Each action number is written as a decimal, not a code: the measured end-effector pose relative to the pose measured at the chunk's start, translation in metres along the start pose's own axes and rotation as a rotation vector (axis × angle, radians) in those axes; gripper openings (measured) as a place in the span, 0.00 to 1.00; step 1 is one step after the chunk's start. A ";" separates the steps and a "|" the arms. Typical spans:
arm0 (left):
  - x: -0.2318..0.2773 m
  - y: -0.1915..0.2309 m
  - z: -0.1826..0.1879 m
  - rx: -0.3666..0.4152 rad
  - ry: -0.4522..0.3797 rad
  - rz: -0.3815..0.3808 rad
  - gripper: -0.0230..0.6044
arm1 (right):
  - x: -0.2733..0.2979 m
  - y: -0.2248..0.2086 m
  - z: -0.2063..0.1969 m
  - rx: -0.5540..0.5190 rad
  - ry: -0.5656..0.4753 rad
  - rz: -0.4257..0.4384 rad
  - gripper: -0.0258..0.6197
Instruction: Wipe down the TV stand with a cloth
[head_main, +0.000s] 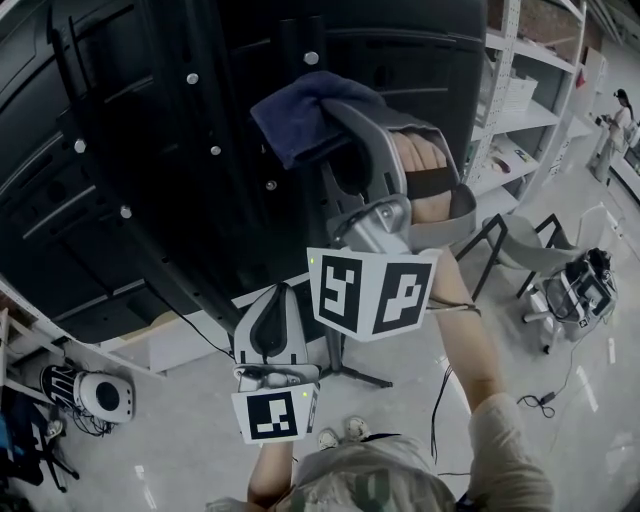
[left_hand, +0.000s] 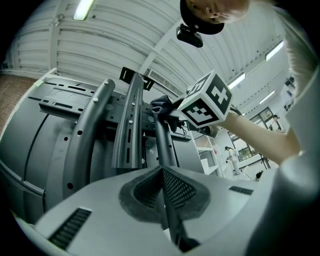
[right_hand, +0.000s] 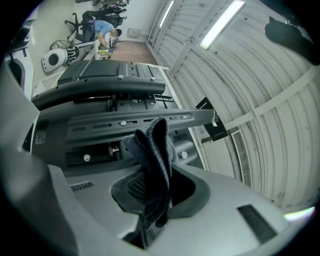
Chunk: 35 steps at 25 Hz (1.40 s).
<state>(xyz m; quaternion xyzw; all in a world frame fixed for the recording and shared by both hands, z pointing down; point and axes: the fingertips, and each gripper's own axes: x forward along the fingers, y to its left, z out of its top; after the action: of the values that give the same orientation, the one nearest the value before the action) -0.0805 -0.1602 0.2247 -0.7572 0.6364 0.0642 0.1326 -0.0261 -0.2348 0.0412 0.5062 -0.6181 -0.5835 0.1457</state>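
The TV stand (head_main: 200, 150) is a dark frame of metal bars and brackets, filling the upper left of the head view. My right gripper (head_main: 335, 120) is raised against it, shut on a blue-grey cloth (head_main: 300, 115) that presses on an upright bar. In the right gripper view the cloth (right_hand: 152, 150) sticks up from the shut jaws of the right gripper (right_hand: 157, 187), in front of a horizontal bar (right_hand: 125, 120). My left gripper (head_main: 277, 295) hangs lower, apart from the stand. Its jaws are shut on nothing in the left gripper view (left_hand: 162, 175), facing the uprights (left_hand: 127, 125).
White shelving racks (head_main: 530, 90) stand at the right, with a chair (head_main: 525, 250) and a cart of gear (head_main: 580, 290) below them. A white device (head_main: 100, 395) and cables lie on the floor at the left. A person (head_main: 615, 125) stands far right.
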 end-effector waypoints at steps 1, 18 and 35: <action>0.001 0.000 -0.001 -0.002 -0.001 -0.004 0.06 | -0.001 0.002 -0.001 -0.001 0.000 0.003 0.13; 0.008 -0.004 -0.011 -0.029 0.019 -0.010 0.06 | -0.019 0.034 -0.009 -0.015 0.008 0.037 0.13; 0.000 -0.006 -0.031 -0.049 0.071 -0.016 0.06 | -0.048 0.098 -0.031 -0.019 0.071 0.128 0.13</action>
<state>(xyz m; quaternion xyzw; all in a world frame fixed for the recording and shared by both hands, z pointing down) -0.0764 -0.1680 0.2550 -0.7669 0.6330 0.0516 0.0918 -0.0254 -0.2332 0.1553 0.4843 -0.6380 -0.5608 0.2094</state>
